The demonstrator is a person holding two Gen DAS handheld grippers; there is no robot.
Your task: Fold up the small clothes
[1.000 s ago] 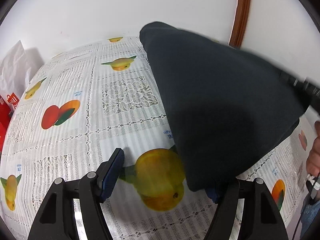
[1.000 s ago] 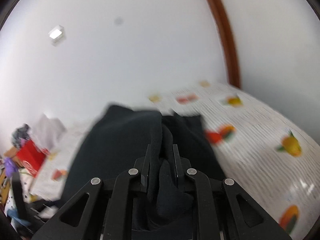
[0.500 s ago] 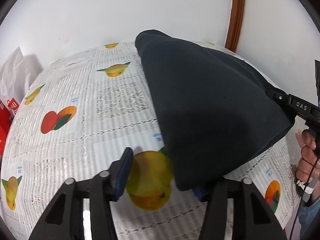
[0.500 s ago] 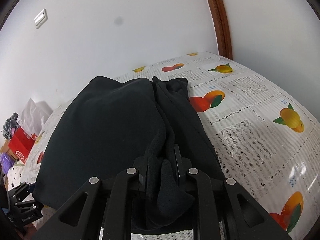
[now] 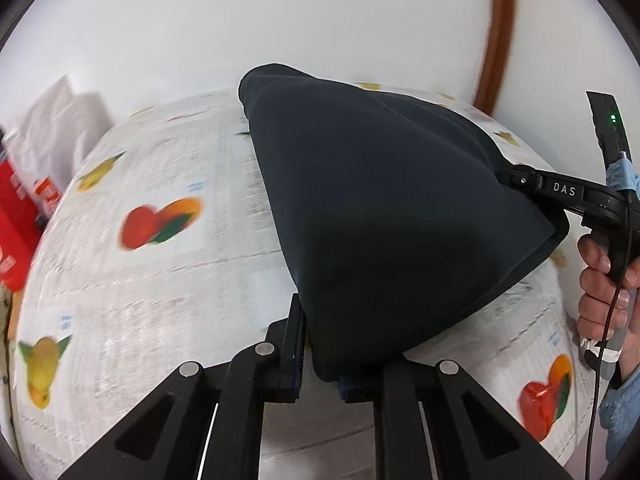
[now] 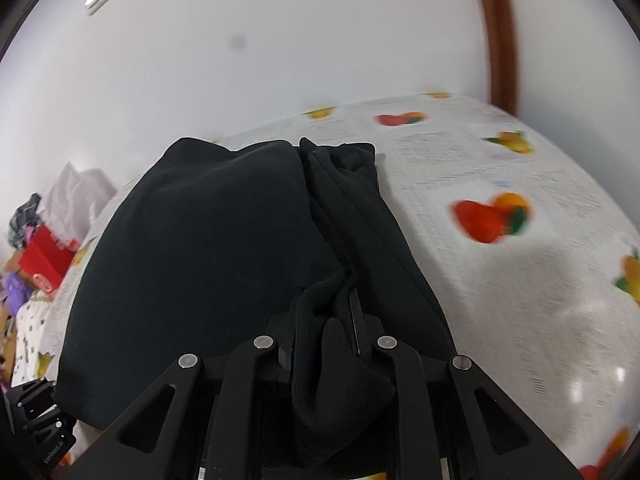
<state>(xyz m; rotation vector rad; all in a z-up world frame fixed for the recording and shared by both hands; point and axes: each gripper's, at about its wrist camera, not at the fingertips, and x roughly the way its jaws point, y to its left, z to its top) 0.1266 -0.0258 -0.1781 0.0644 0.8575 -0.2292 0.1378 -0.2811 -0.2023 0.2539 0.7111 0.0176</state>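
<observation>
Since the earlier frame, the left gripper [image 5: 320, 344] is pinching the dark garment [image 5: 384, 216], no longer gaping; the garment is spanning the fruit-print tablecloth [image 5: 152, 288] at centre frame. Only the right wrist view is showing the right gripper [image 6: 324, 320] clamping bunched fabric; only the left view is showing the hand [image 5: 608, 292] at right edge.

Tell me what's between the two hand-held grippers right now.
Only the dark garment spans from the left hand-held gripper to the right hand-held gripper, shown in the left wrist view.

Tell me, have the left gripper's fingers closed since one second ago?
Yes. The left gripper, open beside the yellow fruit print earlier, is now shut on the black garment.
</observation>
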